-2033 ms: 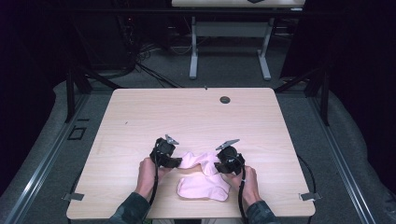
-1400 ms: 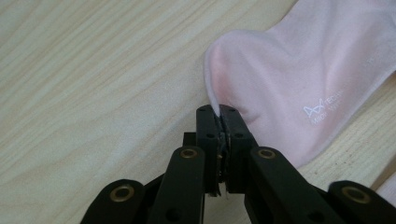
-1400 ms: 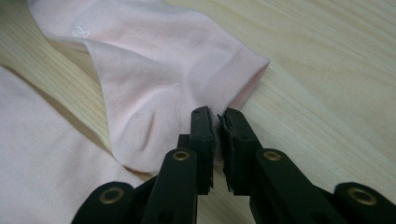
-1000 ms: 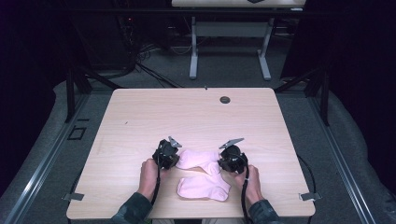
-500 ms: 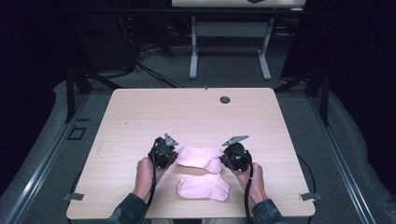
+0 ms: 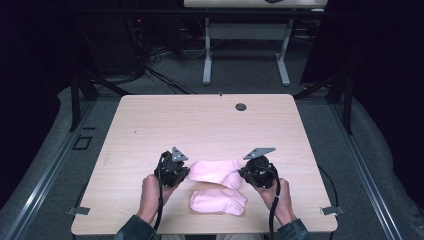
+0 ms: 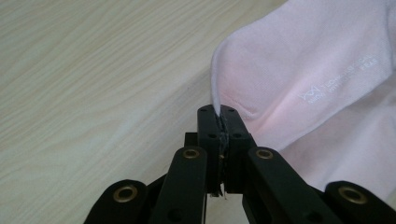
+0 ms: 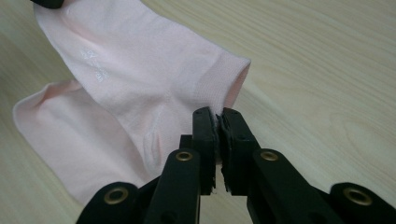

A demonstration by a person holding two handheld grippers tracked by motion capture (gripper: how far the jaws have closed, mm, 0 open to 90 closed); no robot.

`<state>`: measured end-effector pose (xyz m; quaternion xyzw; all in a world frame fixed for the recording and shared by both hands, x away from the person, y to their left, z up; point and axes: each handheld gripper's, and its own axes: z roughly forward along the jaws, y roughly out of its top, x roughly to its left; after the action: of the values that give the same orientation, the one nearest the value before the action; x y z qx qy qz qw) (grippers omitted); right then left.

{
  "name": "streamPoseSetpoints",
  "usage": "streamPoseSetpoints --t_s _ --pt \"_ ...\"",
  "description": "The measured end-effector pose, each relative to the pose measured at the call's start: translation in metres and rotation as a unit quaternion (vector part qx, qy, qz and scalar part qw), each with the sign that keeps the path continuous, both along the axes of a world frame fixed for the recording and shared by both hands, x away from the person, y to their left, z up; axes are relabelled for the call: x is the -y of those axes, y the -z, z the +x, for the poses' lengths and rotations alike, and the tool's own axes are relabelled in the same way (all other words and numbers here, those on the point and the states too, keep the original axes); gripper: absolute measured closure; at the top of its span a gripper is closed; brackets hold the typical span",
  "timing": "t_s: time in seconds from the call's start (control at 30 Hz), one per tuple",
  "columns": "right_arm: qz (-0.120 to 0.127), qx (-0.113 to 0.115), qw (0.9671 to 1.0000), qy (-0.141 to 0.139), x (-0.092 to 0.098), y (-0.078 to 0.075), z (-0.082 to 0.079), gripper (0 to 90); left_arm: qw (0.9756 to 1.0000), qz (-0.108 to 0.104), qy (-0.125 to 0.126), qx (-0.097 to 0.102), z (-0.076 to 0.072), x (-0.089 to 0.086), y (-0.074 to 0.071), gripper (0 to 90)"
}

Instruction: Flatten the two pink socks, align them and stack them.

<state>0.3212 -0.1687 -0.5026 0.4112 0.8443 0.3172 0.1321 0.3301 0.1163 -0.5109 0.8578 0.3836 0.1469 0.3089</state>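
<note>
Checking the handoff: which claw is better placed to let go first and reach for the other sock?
Right, probably. The right claw pinches the held sock right beside the loose sock; the left claw sits slightly farther away.

Two pink socks were on the wooden table (image 6: 150,125): the upper sock (image 6: 215,170) lay near the table's front edge, and the lower sock (image 6: 218,201) lay just nearer that edge, touching the first. Two grippers were over the table, the left gripper (image 6: 181,170) and the right gripper (image 6: 248,172). One dark round grommet (image 6: 241,106) sat near the table's far edge.
</note>
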Motion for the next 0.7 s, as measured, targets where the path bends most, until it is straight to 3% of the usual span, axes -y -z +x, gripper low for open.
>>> streamPoseSetpoints --t_s 0.03,0.23,0.43,0.7 --pt "-0.006 0.000 1.0000 -0.003 0.002 -0.002 -0.002 85.0 1.0000 -0.005 0.000 -0.002 -0.002 -0.001 -0.001 88.7" --pt "0.014 -0.004 0.9998 -0.012 0.008 -0.005 -0.017 85.0 0.9998 -0.018 0.002 -0.007 -0.013 -0.003 -0.003 88.7" --pt "0.034 -0.022 0.9990 -0.021 0.017 -0.003 -0.033 85.0 0.9984 -0.045 0.016 -0.030 -0.031 -0.006 0.003 88.6" --pt "0.016 -0.045 0.9984 -0.031 0.021 0.008 -0.046 84.9 0.9974 -0.047 0.024 -0.048 -0.046 -0.002 0.017 88.6"
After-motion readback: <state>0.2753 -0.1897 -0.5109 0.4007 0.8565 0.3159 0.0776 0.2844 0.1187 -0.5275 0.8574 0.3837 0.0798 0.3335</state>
